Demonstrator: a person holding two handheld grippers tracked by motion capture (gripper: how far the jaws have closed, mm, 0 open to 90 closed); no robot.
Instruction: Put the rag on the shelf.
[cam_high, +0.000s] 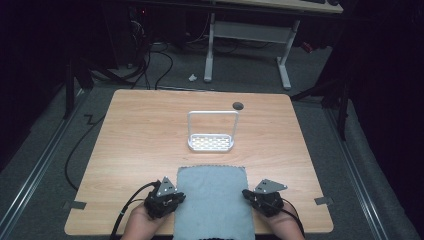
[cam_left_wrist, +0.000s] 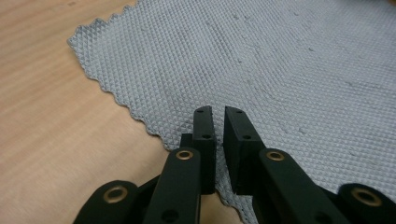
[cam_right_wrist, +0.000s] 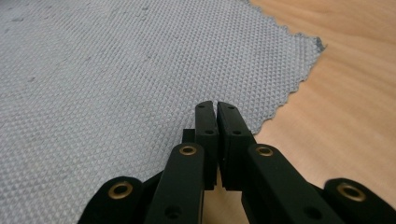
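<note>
A grey cloth (cam_high: 213, 200) is lying flat at the bottom centre of the high view, on the wooden surface (cam_high: 140, 145), its near end reaching the bottom edge of the frame. The left tongs (cam_high: 176, 196) are sitting at the cloth's left edge in the lower left of centre, and the right tongs (cam_high: 246, 194) are sitting at its right edge, so the cloth is lying between them.

In the left gripper view the left tongs (cam_left_wrist: 218, 112) are showing a narrow gap between the jaws, holding nothing, with the tips over the cloth's (cam_left_wrist: 261, 70) scalloped edge. In the right gripper view the right tongs (cam_right_wrist: 215, 106) are nearly closed, empty, tips over the cloth (cam_right_wrist: 140, 70) near its edge.

A white wire rack (cam_high: 212, 131) is standing at the frame's centre, beyond the cloth, well apart from both tongs.
</note>
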